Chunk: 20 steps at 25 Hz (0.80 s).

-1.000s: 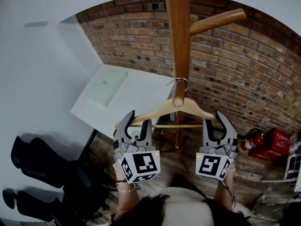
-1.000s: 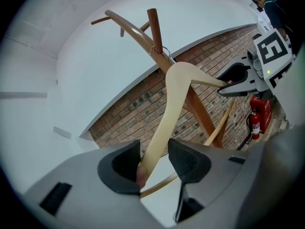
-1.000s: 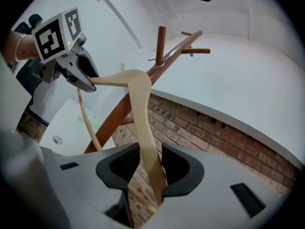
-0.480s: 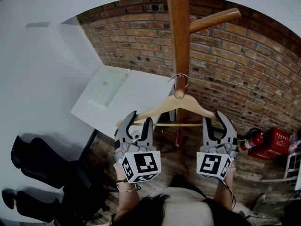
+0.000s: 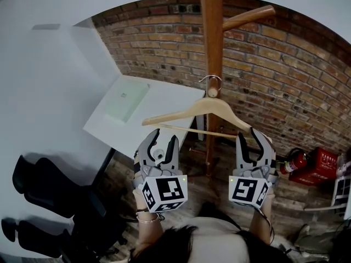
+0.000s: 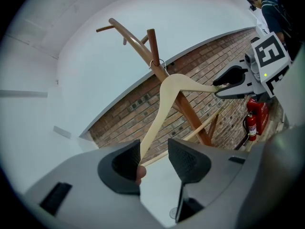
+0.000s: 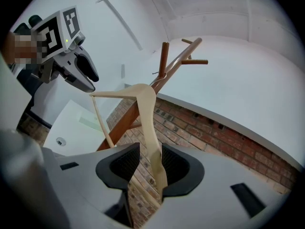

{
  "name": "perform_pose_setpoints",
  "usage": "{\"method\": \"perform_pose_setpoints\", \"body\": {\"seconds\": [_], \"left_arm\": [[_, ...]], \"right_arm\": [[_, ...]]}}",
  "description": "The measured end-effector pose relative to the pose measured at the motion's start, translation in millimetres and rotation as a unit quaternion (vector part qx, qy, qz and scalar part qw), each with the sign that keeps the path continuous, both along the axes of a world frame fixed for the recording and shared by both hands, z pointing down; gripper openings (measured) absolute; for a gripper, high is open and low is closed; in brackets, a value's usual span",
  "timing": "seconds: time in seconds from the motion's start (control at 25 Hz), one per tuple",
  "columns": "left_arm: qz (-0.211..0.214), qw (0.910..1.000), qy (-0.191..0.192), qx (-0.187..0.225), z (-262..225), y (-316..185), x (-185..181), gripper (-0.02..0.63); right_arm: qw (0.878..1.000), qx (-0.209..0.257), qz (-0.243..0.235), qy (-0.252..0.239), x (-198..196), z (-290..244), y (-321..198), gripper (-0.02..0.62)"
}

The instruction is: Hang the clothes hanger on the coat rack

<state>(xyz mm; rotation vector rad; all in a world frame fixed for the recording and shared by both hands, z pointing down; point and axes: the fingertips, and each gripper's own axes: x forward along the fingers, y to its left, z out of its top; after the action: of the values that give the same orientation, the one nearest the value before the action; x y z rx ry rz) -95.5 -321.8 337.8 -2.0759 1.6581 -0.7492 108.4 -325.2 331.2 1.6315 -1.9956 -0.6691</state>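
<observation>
Head view, hanger: wooden clothes hanger (image 5: 211, 107) hangs by its metal hook (image 5: 211, 79) on a peg of the coat rack (image 5: 211, 32), centre frame.
Head view, surroundings: brick wall (image 5: 285, 81) behind; white tabletop (image 5: 164, 106) upper left.
Head view, tongs: left tongs (image 5: 163, 136) and right tongs (image 5: 249, 136), lower centre, just under the hanger's ends.
Left gripper view: tongs apart; hanger's end lies against one pad, clear of the other.
Right gripper view: tongs apart; hanger's arm runs between them, touching one pad only.
</observation>
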Motion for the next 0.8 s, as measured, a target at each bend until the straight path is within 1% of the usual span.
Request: {"method": "perform_pose_setpoints", "body": {"seconds": [0.2,0.44,0.64,0.72,0.8], "left_arm": [[0.000,1.0000,0.008,0.001,-0.8,9.4,-1.2,0.175],[0.012,0.9992,0.037,-0.014,-1.4,22.3,-0.7,0.175],[0.017,0.9981,0.057,-0.014,-1.3,37.3,-1.2,0.173],[0.018,0.9976,0.065,-0.014,-1.8,42.9,-2.4,0.169],[0.018,0.9975,0.068,-0.011,-2.9,48.3,-3.3,0.150]], "right_arm": [[1.000,0.002,0.004,0.003,-0.9,0.8,9.0,0.144],[1.000,0.006,0.008,0.000,-3.6,-3.3,21.9,0.144],[1.000,0.011,0.009,0.000,-6.0,-3.0,37.6,0.144],[1.000,0.013,0.009,-0.002,-7.4,-3.0,43.9,0.144],[1.000,0.013,0.007,-0.005,-8.9,-3.0,49.6,0.144]]}}
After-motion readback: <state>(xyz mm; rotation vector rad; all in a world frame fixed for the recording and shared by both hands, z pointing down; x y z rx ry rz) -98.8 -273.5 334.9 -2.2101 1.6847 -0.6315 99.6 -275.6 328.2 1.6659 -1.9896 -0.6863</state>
